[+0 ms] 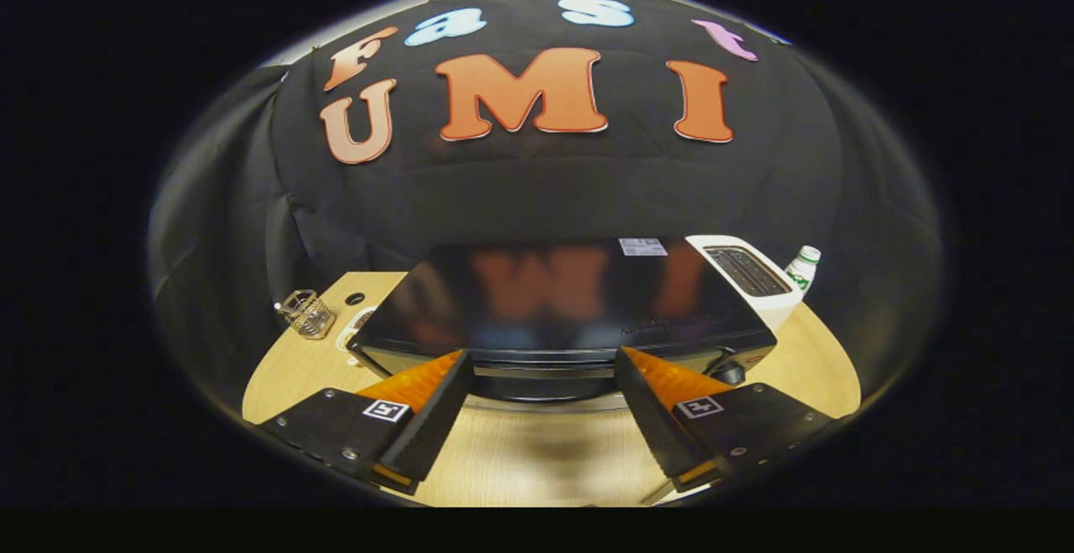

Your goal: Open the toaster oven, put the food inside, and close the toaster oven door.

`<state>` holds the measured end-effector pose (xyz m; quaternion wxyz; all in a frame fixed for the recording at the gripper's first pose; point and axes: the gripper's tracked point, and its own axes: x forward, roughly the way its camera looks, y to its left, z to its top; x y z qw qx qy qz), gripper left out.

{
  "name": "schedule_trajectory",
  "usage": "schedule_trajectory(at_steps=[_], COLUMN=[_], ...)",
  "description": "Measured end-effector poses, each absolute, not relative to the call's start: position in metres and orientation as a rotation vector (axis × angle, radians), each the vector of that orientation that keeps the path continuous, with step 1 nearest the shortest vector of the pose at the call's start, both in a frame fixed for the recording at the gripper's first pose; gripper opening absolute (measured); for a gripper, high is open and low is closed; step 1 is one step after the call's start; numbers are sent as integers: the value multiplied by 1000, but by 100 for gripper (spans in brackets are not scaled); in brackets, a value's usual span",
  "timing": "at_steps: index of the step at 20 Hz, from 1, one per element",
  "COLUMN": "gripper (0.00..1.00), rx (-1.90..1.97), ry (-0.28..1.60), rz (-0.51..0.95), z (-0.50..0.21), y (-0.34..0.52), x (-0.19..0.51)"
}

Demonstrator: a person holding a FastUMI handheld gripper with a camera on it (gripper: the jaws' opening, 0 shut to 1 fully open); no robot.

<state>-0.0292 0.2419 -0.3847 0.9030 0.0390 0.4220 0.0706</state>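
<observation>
Your gripper [541,360] has its jaws spread wide, nothing between them but bare tabletop. The two fingers [432,414] are black with orange backs, and each carries a small square marker tag on its base.

Just ahead of the fingertips you've got the toaster oven [562,305], black with a glossy top that mirrors the wall behind it. Its front edge sits right between and just beyond the fingertips, and you're looking down on it from slightly above. The door looks shut, though you only get a thin strip of the front from here. There's a dark knob [728,373] on its front, near your right finger.

Beside the oven on the right, touching or nearly so, is a white slot toaster [751,276], and past that a white bottle with a green label [803,268]. Off to the left, well apart from the oven, a small wire basket [307,313] stands on the light wooden table [537,461]. Can't make out the food anywhere.
</observation>
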Motion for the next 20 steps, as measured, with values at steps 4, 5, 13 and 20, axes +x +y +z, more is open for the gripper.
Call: schedule_trajectory(at_steps=[4,5,13,20], gripper=[93,93,92,92], rx=[53,60,-2,37], ry=[894,891,1018,1231], rz=[147,145,275,352], z=[-382,-380,-384,-410], y=[242,240,237,243], x=[-53,-57,-138,-211])
